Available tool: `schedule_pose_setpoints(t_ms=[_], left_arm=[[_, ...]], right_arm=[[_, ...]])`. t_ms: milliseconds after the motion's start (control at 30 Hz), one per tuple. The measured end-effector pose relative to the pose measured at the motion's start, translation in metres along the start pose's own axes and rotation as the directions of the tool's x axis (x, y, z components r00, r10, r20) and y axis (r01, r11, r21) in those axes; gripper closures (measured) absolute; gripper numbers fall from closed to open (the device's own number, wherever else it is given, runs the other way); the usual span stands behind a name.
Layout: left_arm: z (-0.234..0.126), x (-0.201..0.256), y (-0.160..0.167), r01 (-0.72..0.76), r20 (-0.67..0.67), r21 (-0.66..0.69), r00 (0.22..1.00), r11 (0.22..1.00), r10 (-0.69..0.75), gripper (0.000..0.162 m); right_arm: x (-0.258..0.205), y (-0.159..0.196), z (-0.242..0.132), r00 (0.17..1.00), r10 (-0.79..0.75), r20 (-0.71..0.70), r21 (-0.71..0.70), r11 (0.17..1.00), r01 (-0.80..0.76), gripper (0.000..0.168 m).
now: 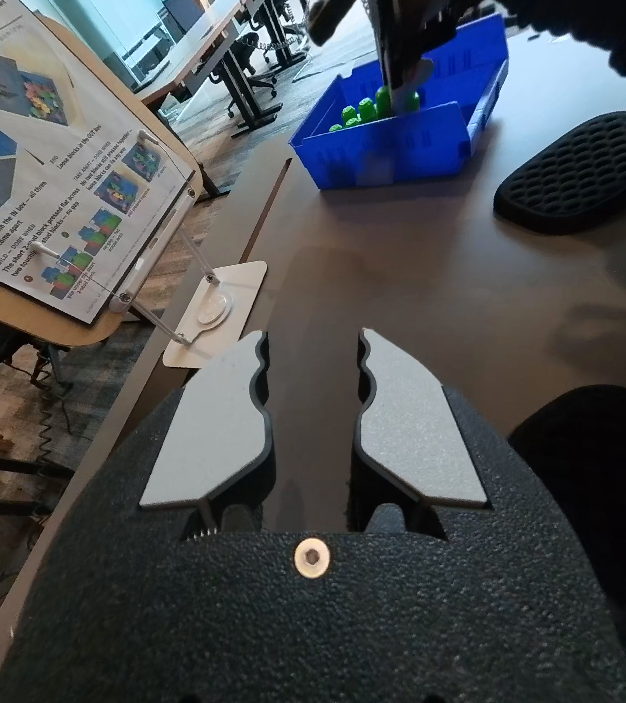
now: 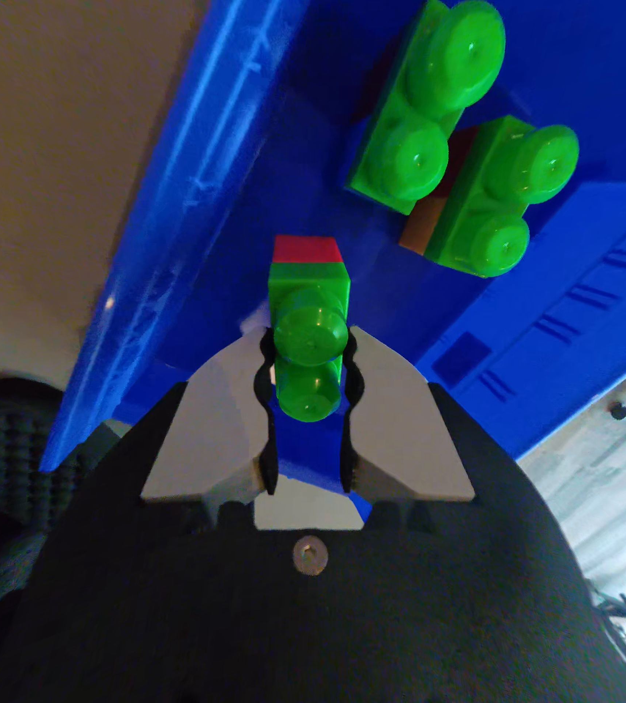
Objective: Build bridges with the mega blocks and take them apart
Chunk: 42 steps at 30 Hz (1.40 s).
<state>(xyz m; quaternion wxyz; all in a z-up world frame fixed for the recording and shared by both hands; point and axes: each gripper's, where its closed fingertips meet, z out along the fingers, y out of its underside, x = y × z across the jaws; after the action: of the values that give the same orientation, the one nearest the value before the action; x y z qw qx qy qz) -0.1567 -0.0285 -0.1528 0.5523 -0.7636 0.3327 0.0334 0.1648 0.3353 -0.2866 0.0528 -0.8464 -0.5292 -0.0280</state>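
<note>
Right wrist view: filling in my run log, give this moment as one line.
right gripper: jaws shut on green two-stud block | blue bin: block pair inside | left gripper: open, empty

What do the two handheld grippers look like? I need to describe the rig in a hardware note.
Both match. The left gripper and right gripper each have a black, pebble-textured body with one silver hex screw at its centre, two flat grey fingers with curved outer edges, and wavy black pads lining the inner faces. No cables or sleeves are visible.
</note>
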Motion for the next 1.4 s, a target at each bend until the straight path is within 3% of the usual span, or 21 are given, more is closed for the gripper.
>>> schedule_pose_setpoints(t_ms=[500, 633, 800, 967, 1133, 1300, 1400], left_arm=[[0.005, -0.002, 0.008, 0.007, -0.002, -0.035, 1.000, 0.999, -0.008, 0.119], [0.004, -0.002, 0.007, 0.009, 0.002, -0.030, 1.000, 1.000, -0.009, 0.119], [0.005, -0.004, 0.010, 0.019, 0.006, -0.036, 1.000, 0.999, -0.019, 0.119], [0.005, -0.006, 0.012, 0.028, 0.012, -0.043, 1.000, 0.999, -0.027, 0.119], [0.003, -0.011, 0.011, 0.040, 0.040, -0.036, 0.998, 0.999, -0.038, 0.119], [-0.006, -0.028, 0.009, 0.091, 0.140, -0.023, 0.986, 0.996, -0.087, 0.119], [-0.021, -0.039, 0.012, 0.138, 0.221, -0.017, 0.966, 0.990, -0.131, 0.120]], right_arm=[[0.001, -0.009, 0.030, 1.000, -0.012, 0.023, -0.088, 0.996, 0.014, 0.133], [0.002, -0.014, 0.029, 1.000, -0.012, 0.010, -0.047, 0.999, 0.012, 0.116], [-0.001, -0.017, 0.007, 0.999, -0.033, -0.032, 0.023, 0.999, 0.034, 0.106], [-0.008, -0.039, -0.047, 0.984, -0.072, -0.161, 0.243, 0.964, 0.111, 0.100], [-0.043, -0.074, -0.120, 0.953, -0.116, -0.282, 0.515, 0.820, 0.252, 0.101], [-0.127, -0.102, -0.189, 0.910, -0.246, -0.333, 0.724, 0.552, 0.414, 0.105], [-0.183, -0.107, -0.211, 0.876, -0.342, -0.340, 0.791, 0.400, 0.463, 0.108]])
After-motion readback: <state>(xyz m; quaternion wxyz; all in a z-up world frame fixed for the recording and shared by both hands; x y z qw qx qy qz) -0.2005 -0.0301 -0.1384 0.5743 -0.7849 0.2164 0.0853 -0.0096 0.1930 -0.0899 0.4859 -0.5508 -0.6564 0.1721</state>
